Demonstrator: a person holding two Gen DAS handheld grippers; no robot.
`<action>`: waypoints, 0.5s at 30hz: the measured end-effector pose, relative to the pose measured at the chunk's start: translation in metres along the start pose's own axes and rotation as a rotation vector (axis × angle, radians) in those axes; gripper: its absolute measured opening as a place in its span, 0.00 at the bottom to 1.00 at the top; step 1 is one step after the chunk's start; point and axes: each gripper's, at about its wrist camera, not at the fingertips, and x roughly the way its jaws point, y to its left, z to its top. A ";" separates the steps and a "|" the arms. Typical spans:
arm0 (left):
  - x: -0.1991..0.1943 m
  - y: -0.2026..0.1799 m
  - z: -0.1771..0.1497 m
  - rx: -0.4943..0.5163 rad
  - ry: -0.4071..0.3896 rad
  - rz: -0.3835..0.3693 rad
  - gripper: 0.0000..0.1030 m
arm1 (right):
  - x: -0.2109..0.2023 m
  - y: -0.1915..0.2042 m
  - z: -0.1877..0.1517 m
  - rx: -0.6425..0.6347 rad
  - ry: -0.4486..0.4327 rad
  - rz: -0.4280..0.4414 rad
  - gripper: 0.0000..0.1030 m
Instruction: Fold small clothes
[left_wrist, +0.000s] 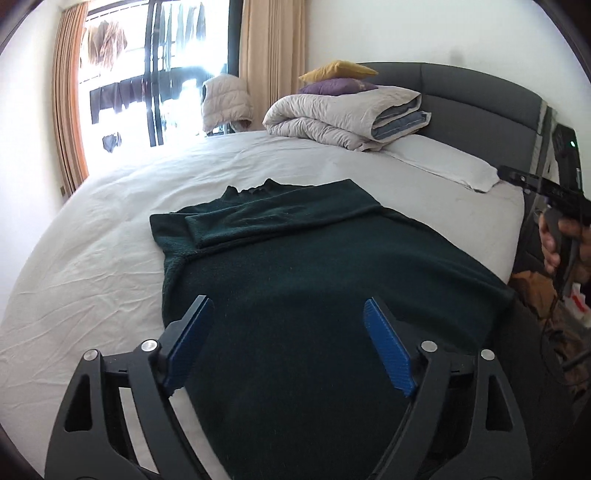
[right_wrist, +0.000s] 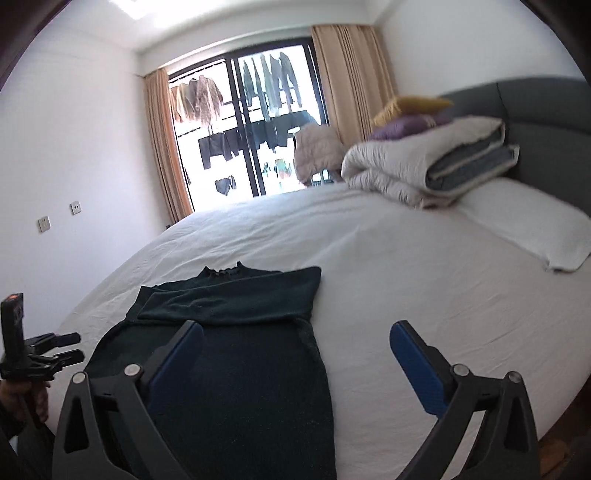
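The dark green sweater lies flat on the white bed sheet, collar away from the person, both sleeves folded across the chest. The left gripper hovers above the hem with jaws wide and empty; the right gripper stands equally wide, holding nothing. Risk, as judged: a pinch catching only the top layer, or uneven lifting by the two hands, would drag the folded sleeves loose. The thick knit may also bunch.

White walls; bright window; beige curtains; grey headboard
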 end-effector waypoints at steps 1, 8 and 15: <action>-0.013 -0.011 -0.009 0.048 -0.005 0.017 0.90 | -0.005 0.011 -0.002 -0.016 0.006 0.005 1.00; -0.050 -0.077 -0.088 0.552 0.077 0.104 0.91 | -0.014 0.083 -0.033 -0.162 0.072 0.038 0.99; -0.053 -0.094 -0.166 0.991 0.128 0.171 0.91 | -0.019 0.107 -0.053 -0.171 0.110 0.083 0.95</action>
